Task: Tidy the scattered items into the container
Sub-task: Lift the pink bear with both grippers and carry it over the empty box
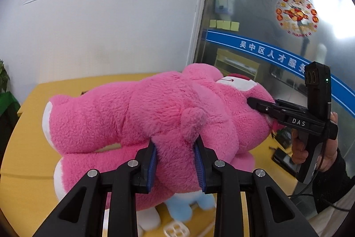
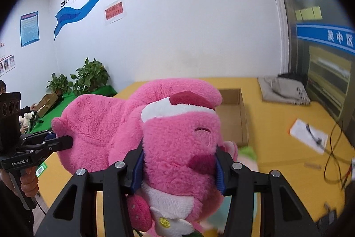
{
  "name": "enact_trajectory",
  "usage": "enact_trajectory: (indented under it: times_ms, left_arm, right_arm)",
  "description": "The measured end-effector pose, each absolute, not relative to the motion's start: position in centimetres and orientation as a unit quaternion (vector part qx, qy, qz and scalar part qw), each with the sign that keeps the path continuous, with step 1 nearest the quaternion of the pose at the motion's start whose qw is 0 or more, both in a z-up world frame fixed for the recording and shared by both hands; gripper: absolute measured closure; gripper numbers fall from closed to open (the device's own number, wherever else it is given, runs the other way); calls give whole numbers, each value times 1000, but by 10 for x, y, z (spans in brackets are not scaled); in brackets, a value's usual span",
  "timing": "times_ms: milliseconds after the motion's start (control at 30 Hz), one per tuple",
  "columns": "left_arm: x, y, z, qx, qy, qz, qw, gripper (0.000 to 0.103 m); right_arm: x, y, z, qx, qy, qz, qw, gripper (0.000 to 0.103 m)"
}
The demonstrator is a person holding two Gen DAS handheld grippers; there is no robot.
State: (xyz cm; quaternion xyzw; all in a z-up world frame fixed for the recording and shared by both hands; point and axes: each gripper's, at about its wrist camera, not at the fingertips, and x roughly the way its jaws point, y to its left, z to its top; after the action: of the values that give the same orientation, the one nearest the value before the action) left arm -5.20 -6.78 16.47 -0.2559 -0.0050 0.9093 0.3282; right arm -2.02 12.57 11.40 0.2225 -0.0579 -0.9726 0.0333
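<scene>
Blue-padded fingers (image 1: 153, 161) of the left claw (image 1: 176, 161) sit right up close, pinched into the back of a big pink plush bear (image 1: 142, 117), just under its little stub tail. So that claw is clamped on the bear, pads sunk into the fur with a fat fold of plush bulging between them. The right claw (image 2: 179, 172) has the other end: it's squeezed on the bear's head around the muzzle, jaws set wider since there's more stuffing there. The bear hangs sideways between the two, off the yellow desk (image 1: 28, 108), not resting on anything I can see. My guess on handling: it's light but bulky and totally floppy, so one grip would let it sag and swing, and two spread-out grips like this look like the sane way to carry it. Fur gives under the pads, so a deep bite on a thick bit (rump, head) should hold better than an ear or a paw. Nothing fragile here, worst case it slips out. Under the bear there's a pale blue plush toy (image 1: 188, 208) and a bit of white plastic lattice (image 1: 175, 230) on the desk. An open cardboard box (image 2: 233, 119) sits behind the bear's head, probably the container. Farther out, a folded grey cloth (image 2: 281, 90) and a sheet of paper (image 2: 308, 134) with cables.
</scene>
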Motion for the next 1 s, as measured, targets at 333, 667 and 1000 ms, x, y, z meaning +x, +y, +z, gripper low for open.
enact_trajectory:
  times_ms: [333, 667, 1000]
  left_arm:
    - [-276, -21, 170, -309, -4, 894, 324, 72]
    - [-442, 26, 15, -495, 1, 822, 282, 80]
    - [-411, -2, 54, -458, 10, 856, 240, 52]
  right_arm:
    - [-213, 194, 137, 250, -70, -966, 22, 54]
    - [-371, 252, 19, 381, -102, -918, -31, 53]
    - [-349, 275, 10, 377, -134, -914, -71, 23]
